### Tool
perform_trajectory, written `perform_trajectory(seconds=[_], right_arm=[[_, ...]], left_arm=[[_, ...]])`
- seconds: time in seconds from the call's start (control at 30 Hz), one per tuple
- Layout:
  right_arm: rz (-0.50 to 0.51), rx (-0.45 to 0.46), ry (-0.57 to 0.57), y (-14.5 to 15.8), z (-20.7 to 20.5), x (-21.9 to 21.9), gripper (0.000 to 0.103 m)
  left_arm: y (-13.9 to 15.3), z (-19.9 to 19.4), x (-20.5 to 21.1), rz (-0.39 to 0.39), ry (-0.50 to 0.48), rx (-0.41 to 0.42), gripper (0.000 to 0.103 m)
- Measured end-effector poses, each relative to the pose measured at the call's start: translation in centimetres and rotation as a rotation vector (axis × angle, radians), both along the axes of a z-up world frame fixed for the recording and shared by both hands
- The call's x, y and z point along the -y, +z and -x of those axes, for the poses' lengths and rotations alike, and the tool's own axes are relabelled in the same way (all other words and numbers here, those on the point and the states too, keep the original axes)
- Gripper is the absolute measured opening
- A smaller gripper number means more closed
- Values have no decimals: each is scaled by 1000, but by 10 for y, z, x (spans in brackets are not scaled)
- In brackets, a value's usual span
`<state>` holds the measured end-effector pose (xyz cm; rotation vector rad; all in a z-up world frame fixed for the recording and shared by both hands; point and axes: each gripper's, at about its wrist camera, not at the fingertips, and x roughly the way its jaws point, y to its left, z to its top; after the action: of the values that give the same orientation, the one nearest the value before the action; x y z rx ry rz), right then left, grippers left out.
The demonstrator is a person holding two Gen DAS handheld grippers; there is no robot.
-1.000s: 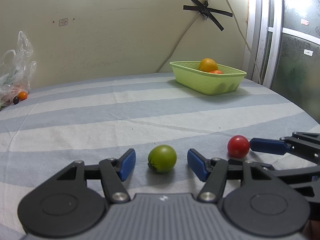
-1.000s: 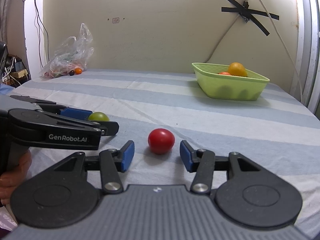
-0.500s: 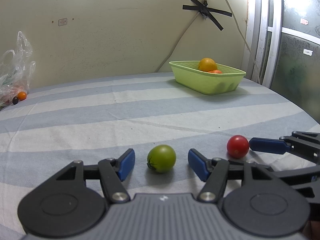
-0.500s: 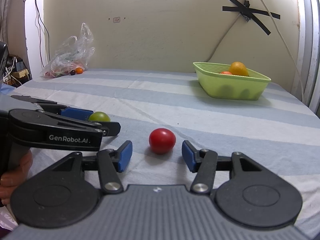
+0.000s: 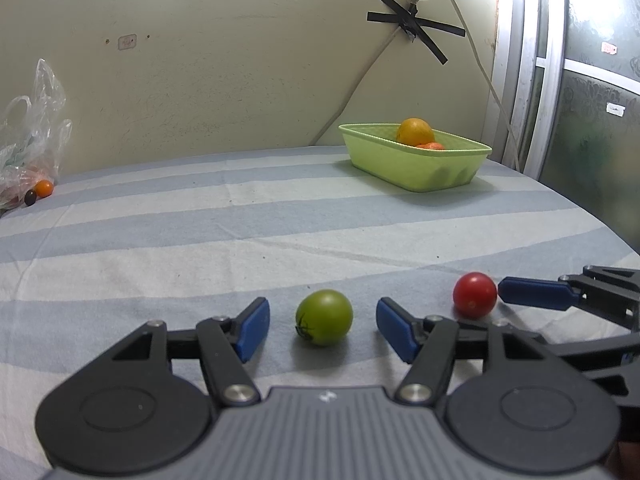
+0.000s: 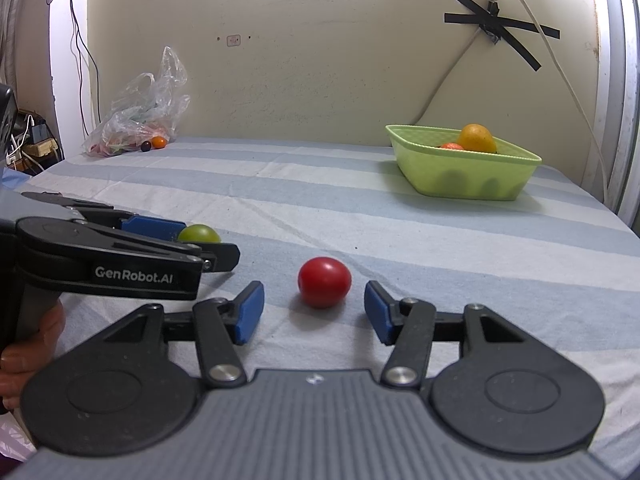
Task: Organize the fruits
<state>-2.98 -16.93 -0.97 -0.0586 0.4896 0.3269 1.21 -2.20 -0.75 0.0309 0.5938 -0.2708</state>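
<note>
A green tomato (image 5: 324,317) lies on the striped cloth between the blue pads of my left gripper (image 5: 321,316), which is open with a gap on each side of the fruit. To its right, a red tomato (image 6: 324,282) lies between the pads of my right gripper (image 6: 314,300), also open and not touching it. The two grippers sit side by side, the right one's finger (image 5: 532,294) showing just beyond the red tomato (image 5: 475,294). A lime-green basket (image 5: 416,168) at the far right holds an orange (image 5: 415,131) and another small reddish fruit.
A clear plastic bag (image 6: 140,120) of produce lies at the far left by the wall, with a small orange fruit (image 5: 43,188) and a dark one (image 5: 30,197) beside it. A cable hangs down the wall behind the basket. A hand (image 6: 28,344) holds the left gripper's handle.
The right gripper's jaws have widened a little around the red tomato. The left gripper and both tomatoes have stayed where they were.
</note>
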Motion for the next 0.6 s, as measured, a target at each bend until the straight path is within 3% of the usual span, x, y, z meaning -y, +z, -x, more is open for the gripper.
perform_trajectory(seconds=[0.6], right_arm=[[0,1,0,0,0,0,60]], left_arm=[[0,-1,-5,22,-9,-2,61]])
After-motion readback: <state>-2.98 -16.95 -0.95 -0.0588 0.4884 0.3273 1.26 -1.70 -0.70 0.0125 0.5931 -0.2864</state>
